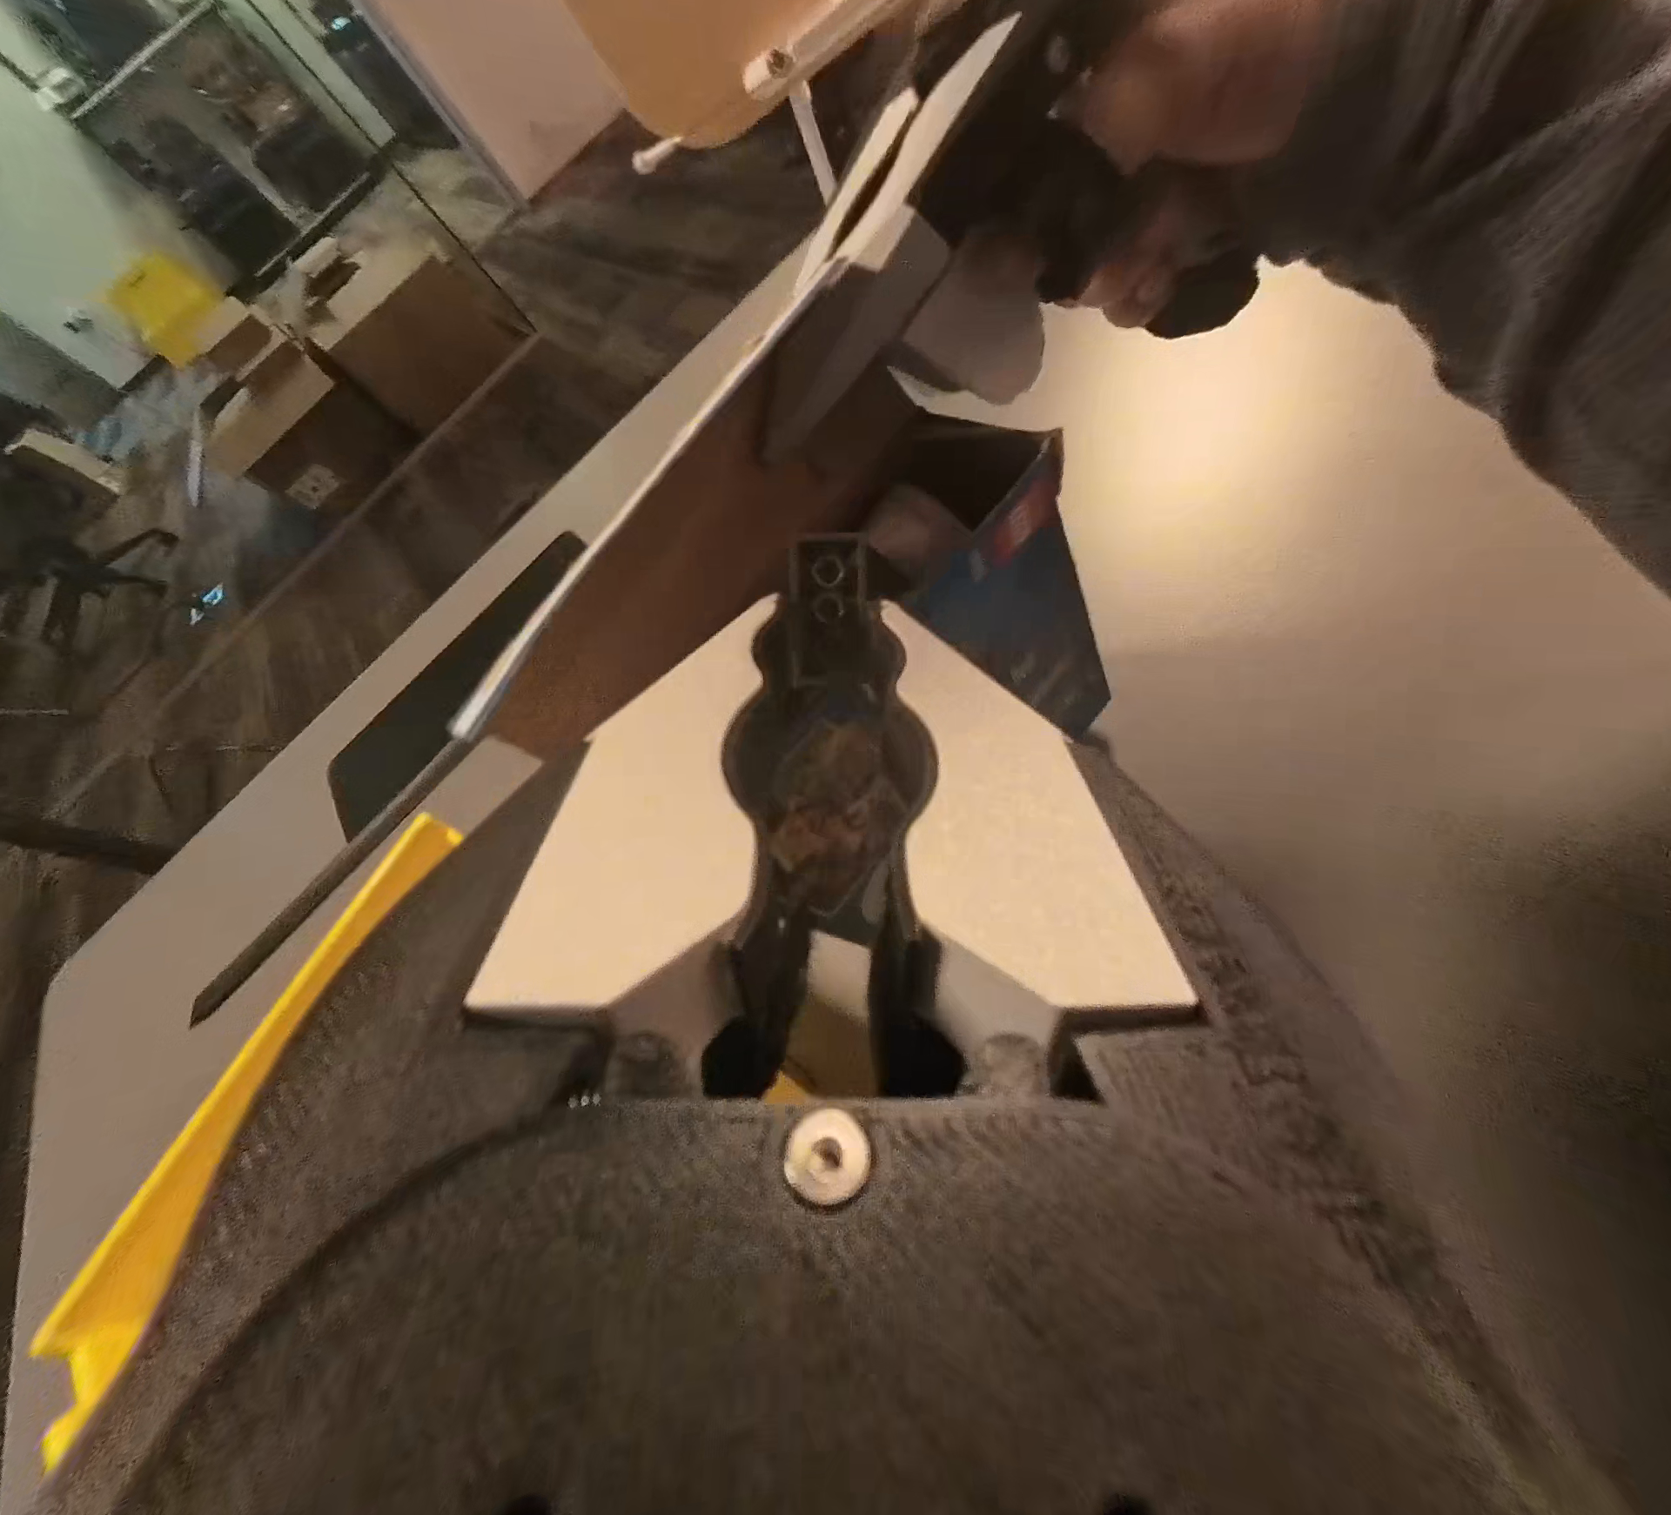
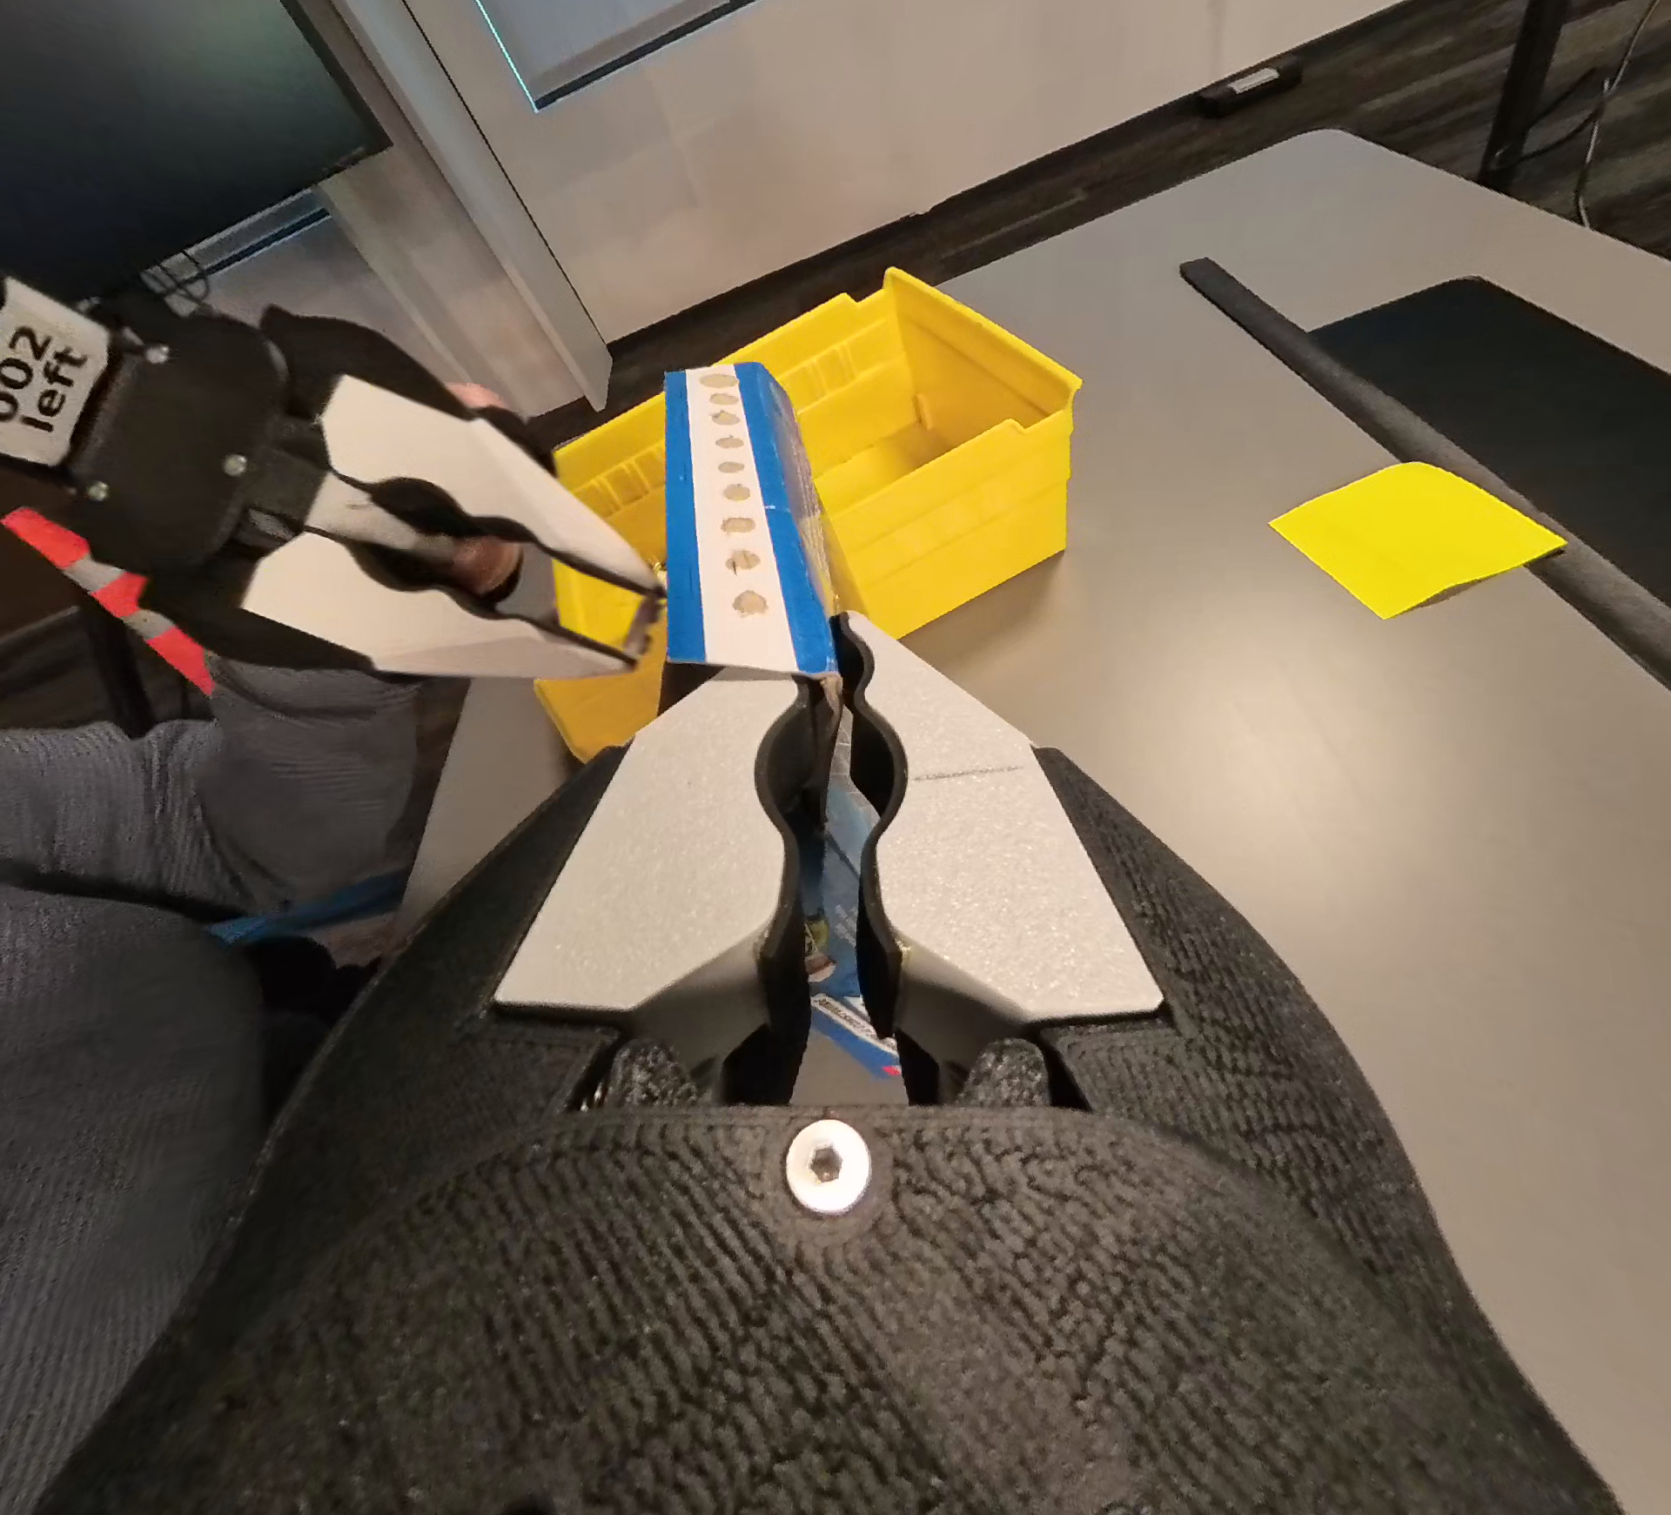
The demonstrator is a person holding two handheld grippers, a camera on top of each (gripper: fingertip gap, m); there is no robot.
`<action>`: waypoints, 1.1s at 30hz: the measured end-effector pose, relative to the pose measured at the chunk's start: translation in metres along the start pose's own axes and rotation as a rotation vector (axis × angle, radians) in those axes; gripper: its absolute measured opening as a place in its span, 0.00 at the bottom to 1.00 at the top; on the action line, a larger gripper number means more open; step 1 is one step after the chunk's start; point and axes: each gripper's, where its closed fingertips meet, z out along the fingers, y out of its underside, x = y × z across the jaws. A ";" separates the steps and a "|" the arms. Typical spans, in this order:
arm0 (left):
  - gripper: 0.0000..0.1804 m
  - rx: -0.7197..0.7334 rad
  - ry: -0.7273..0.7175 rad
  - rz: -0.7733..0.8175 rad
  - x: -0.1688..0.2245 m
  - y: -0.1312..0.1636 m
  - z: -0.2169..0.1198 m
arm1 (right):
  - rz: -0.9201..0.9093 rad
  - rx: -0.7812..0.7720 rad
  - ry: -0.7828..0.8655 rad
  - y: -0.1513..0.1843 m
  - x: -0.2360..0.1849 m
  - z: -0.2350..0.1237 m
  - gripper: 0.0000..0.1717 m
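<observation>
My right gripper [image 2: 836,649] is shut on the edge of an open blue cardboard box [image 2: 746,513] and holds it up over the yellow bin [image 2: 958,468]. My left gripper [image 1: 827,613] is shut on a small dark grey toy brick [image 1: 827,599] right at the box's open mouth. The box's brown inner flap [image 1: 687,567] and blue side [image 1: 1040,622] fill the left wrist view, with something pale [image 1: 913,531] inside. In the right wrist view the left gripper [image 2: 646,617] sits with its tips against the box's left edge.
The grey table [image 2: 1266,793] carries a yellow paper note [image 2: 1415,536] and a black strip [image 2: 1401,405] at the right. A dark screen [image 2: 136,70] stands at the back left. A person's grey sleeve [image 2: 136,929] is at the left. The bin's rim [image 1: 226,1065] shows below my left gripper. Left tips to right tips: about 6 cm.
</observation>
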 end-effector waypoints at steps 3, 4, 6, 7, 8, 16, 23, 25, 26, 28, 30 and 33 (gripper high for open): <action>0.09 -0.053 0.032 0.012 0.001 0.002 0.019 | 0.003 -0.001 0.000 0.001 0.001 -0.001 0.00; 0.09 -0.074 0.046 0.000 0.002 0.005 0.024 | 0.006 -0.001 0.001 0.001 0.002 -0.002 0.00; 0.13 -0.070 0.069 -0.040 0.004 0.004 0.027 | 0.009 -0.003 -0.008 0.002 0.001 -0.002 0.00; 0.17 -0.059 0.070 -0.058 0.004 0.003 0.026 | 0.011 -0.002 -0.011 0.002 0.001 -0.002 0.00; 0.20 -0.043 0.065 -0.072 0.003 0.001 0.024 | 0.012 0.000 -0.006 0.002 0.002 -0.002 0.00; 0.20 0.032 -0.338 -0.394 -0.087 0.037 -0.046 | 0.018 0.000 0.009 0.003 0.006 -0.003 0.00; 0.26 -0.400 -0.176 -0.674 -0.093 0.172 -0.019 | 0.027 0.004 0.003 0.003 0.006 -0.001 0.00; 0.26 -0.466 -0.108 -0.689 -0.086 0.192 -0.005 | 0.025 0.002 0.004 0.003 0.006 -0.001 0.00; 0.25 -0.499 -0.102 -0.683 -0.086 0.202 0.000 | 0.023 0.001 0.005 0.003 0.005 0.000 0.00; 0.23 -0.558 -0.078 -0.672 -0.085 0.216 0.008 | 0.021 0.000 0.006 0.002 0.005 0.000 0.00; 0.23 -0.607 -0.049 -0.663 -0.083 0.227 0.015 | 0.021 -0.002 0.006 0.003 0.005 0.000 0.00; 0.22 -0.664 -0.031 -0.649 -0.081 0.236 0.019 | 0.024 -0.002 0.006 0.003 0.006 0.001 0.00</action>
